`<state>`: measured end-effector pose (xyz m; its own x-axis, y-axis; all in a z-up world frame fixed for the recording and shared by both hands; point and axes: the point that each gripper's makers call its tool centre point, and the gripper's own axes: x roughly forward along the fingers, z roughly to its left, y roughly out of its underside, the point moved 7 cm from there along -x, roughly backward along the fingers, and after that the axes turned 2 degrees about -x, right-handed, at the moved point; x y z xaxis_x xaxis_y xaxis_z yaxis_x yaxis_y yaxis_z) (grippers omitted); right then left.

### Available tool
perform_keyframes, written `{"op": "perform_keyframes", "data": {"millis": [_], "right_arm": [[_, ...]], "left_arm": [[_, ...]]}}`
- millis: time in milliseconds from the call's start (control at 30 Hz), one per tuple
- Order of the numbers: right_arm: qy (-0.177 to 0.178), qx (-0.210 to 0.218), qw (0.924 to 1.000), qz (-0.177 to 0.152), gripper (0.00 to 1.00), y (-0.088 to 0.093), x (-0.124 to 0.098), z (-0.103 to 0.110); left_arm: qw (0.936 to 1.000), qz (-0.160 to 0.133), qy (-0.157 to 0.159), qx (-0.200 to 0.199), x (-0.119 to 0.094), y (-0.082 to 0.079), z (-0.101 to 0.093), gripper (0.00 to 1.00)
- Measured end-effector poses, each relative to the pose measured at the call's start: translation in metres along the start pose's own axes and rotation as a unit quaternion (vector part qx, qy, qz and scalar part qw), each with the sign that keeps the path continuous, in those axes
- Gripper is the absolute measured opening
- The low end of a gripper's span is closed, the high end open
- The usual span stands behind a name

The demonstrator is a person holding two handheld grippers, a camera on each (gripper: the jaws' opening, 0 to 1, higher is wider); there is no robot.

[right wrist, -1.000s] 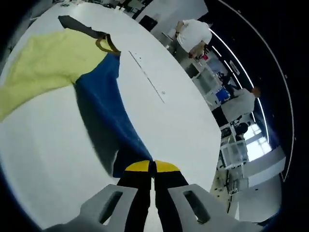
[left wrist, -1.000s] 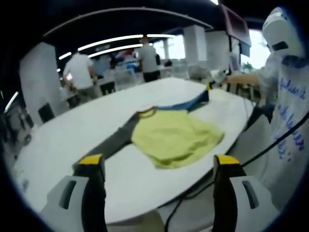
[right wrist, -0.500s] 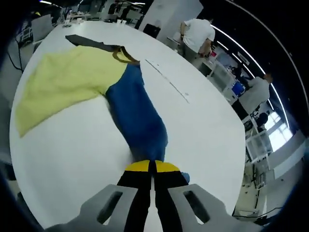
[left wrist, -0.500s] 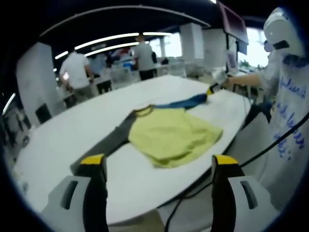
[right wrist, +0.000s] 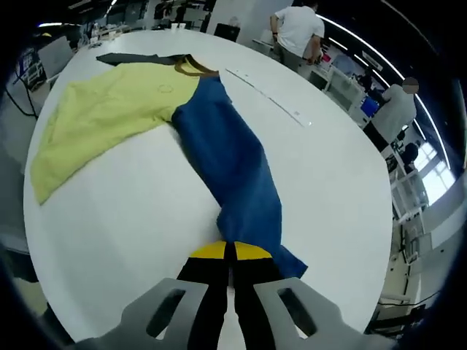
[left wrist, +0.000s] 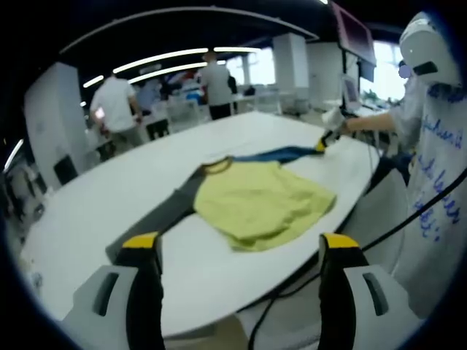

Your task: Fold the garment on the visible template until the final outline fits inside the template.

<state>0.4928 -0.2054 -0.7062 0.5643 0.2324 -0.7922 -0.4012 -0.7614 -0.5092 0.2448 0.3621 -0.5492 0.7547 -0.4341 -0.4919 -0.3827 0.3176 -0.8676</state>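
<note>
We find the garment [right wrist: 146,109] lying spread on the white bench [right wrist: 109,219], its yellow body flat, the grey sleeve [left wrist: 157,219] extended one way and the blue sleeve [right wrist: 233,168] the other. The right hand-held gripper [right wrist: 230,251] is clamped on the blue sleeve's end. The left hand-held gripper [left wrist: 241,244] hangs wide apart, holding nothing, short of the grey sleeve. We judge folding barely begun: no fold is completed, and we cannot make out a template.

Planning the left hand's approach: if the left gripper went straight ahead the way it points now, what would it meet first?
Probably bare white table, then the yellow body of the garment; the open left gripper hovers short of the table edge. Depth is unclear.
</note>
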Motion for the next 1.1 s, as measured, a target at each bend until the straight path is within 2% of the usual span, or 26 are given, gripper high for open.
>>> {"op": "perform_keyframes", "data": {"millis": [100,400,1100], "right_arm": [[0.008,0.010,0.9999,0.008,0.01,0.008,0.000,-0.006],[0.028,0.028,0.9990,0.022,0.02,0.015,0.006,-0.015],[0.072,0.076,0.9942,0.024,0.02,0.015,0.013,-0.031]], "left_arm": [[1.0000,0.001,0.001,0.001,0.001,-0.001,-0.001,0.84],[1.0000,0.004,0.000,-0.001,0.001,0.000,-0.001,0.84],[0.9999,0.008,-0.010,0.001,-0.001,-0.003,-0.001,0.85]]}}
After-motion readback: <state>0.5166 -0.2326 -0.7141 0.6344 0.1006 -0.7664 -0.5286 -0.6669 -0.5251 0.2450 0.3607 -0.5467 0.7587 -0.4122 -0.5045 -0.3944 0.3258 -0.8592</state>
